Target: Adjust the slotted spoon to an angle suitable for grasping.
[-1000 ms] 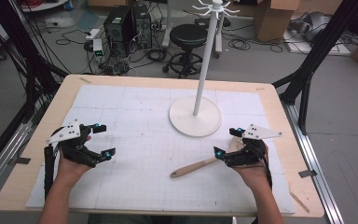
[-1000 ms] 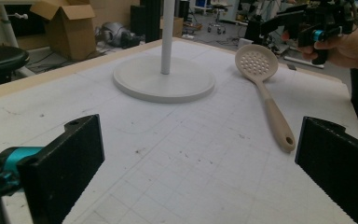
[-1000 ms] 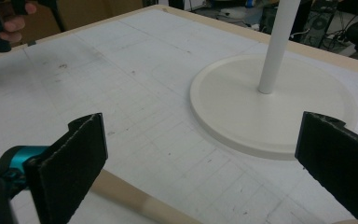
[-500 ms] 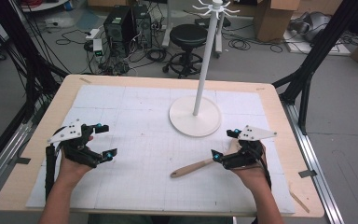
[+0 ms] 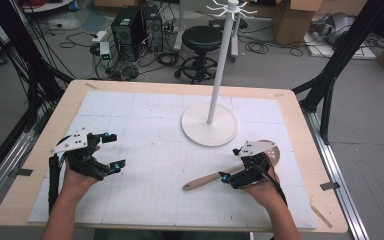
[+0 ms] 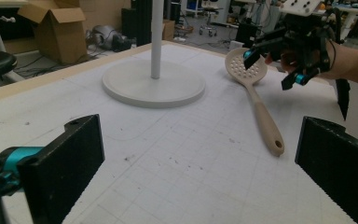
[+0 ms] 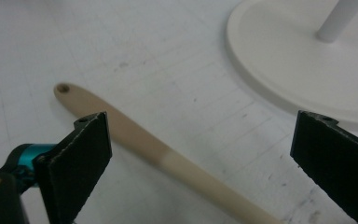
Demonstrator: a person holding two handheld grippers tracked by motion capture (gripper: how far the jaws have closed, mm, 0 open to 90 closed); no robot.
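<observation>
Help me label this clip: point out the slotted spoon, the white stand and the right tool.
slotted spoon (image 6: pixel 259 110): left gripper view, on its handle.
white stand (image 5: pixel 209 131): high view, on its round base.
right tool (image 5: pixel 232 164): high view, midway between its open fingertips, above the spoon handle.

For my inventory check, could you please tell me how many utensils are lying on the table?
1: a slotted spoon lies on the white mat, its handle under the open right gripper, near the stand's round base.

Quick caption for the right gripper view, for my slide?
Open right gripper poised over the slotted spoon's handle, beside the stand's base.
</observation>
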